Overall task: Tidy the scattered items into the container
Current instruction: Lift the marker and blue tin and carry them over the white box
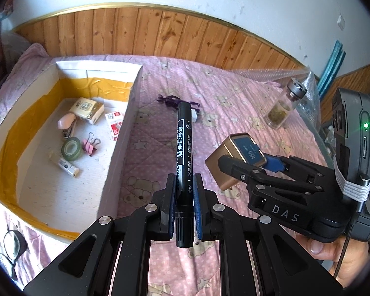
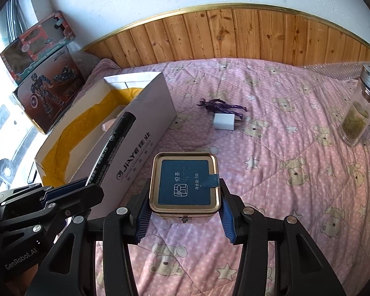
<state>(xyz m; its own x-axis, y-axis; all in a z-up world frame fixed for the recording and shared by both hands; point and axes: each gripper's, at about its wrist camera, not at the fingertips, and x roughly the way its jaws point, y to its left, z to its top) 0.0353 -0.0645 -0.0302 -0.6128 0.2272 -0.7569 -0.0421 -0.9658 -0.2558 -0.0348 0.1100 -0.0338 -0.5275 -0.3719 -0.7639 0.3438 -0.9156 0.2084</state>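
Observation:
My left gripper (image 1: 184,192) is shut on a black marker pen (image 1: 183,143) that sticks forward above the pink bedspread, just right of the open cardboard box (image 1: 122,133). My right gripper (image 2: 185,197) is shut on a small gold tea tin with a blue lid (image 2: 185,185), its blue pads pressing on both sides. In the left wrist view the tin (image 1: 228,162) and the right gripper (image 1: 249,165) hover to the right of the marker. The right wrist view shows the marker (image 2: 113,145) over the box's wall (image 2: 145,145), with the left gripper (image 2: 86,187) at lower left.
In the box lie a tape roll (image 1: 72,149), a pink binder clip (image 1: 91,145), a stapler (image 1: 67,123) and small packets. On the bedspread lie a purple figurine (image 2: 220,106) and a white charger (image 2: 224,121). A glass jar (image 2: 357,113) stands right. Toy boxes (image 2: 44,74) stand behind.

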